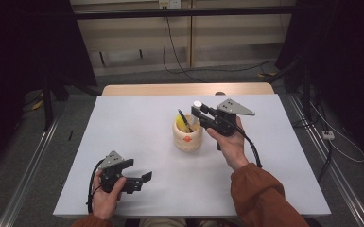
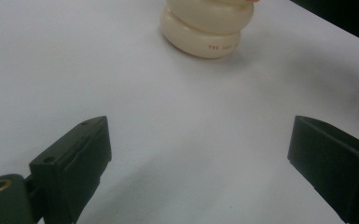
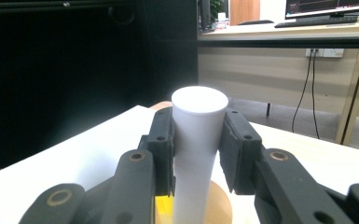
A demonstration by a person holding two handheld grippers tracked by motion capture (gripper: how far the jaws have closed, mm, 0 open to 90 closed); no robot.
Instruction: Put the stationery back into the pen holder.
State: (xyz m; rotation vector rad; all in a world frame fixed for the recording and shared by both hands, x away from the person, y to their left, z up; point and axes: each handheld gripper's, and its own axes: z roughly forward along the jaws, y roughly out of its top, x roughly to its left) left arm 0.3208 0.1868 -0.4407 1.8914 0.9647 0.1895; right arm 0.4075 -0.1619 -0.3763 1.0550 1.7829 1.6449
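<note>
White cylinder (image 3: 196, 140) clamped upright between right gripper (image 1: 203, 113) jaws, over wooden holder (image 1: 187, 135) (mid-tabletop); left gripper (image 1: 139, 179) gaping, empty.

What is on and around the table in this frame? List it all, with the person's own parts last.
White stick: one, white, upright with a round flat top, clamped between the right gripper's fingers above the holder.
Holder: one, cream with an orange spot on its front, mid-table; a dark pen and something yellow stand in it.
Table: one, white top with a wooden far edge.
Cables: black, hanging down the far wall to the floor.
Left gripper: one, black with a grey plate, near the front left of the table, fingers spread with nothing between them.
Right gripper: one, black with a grey plate, over the holder.
Hands: two, the right in a rust-orange sleeve.
</note>
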